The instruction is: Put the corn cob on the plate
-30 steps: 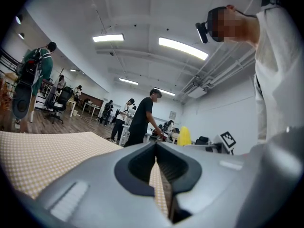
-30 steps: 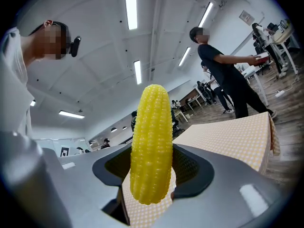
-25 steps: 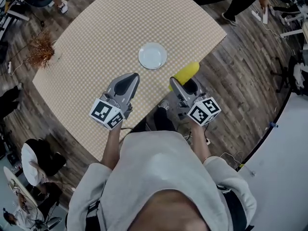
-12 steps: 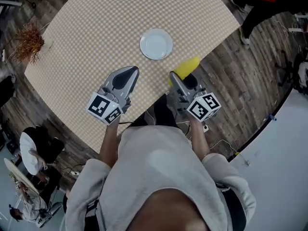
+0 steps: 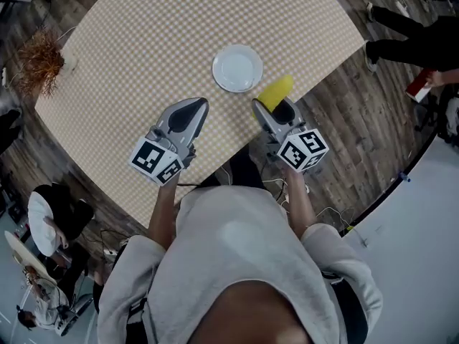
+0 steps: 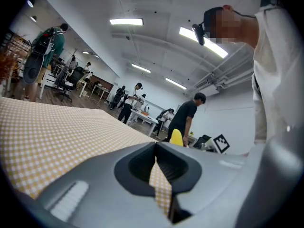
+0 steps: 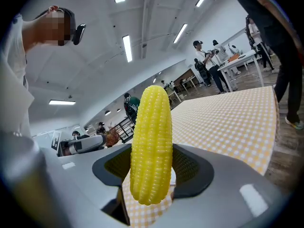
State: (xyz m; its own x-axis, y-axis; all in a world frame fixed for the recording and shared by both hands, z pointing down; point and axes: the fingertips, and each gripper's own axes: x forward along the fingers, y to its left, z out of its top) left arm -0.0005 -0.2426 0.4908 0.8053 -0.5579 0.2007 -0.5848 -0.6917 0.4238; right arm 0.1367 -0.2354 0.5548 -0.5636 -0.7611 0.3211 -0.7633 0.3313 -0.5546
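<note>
The checked table [image 5: 143, 41] fills the upper part of the head view. At the middle of the frame, the left gripper [image 5: 195, 107] has its jaws together, or nearly so, and holds nothing. The right gripper [image 5: 272, 106] beside it carries the load. The white plate [image 5: 237, 68] lies at upper middle. The corn cob [image 5: 276, 92] is clamped in the right jaws, just lower right of the plate. I judge the carry is in hand. Next the cob must go up-left over the plate, then down and be released.

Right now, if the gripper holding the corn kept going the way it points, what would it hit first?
Most likely the white plate. The right gripper, clamped on the corn cob, points slightly downward across the checkered table toward the plate's near rim. It might touch the table just short of it; depth is unclear.
</note>
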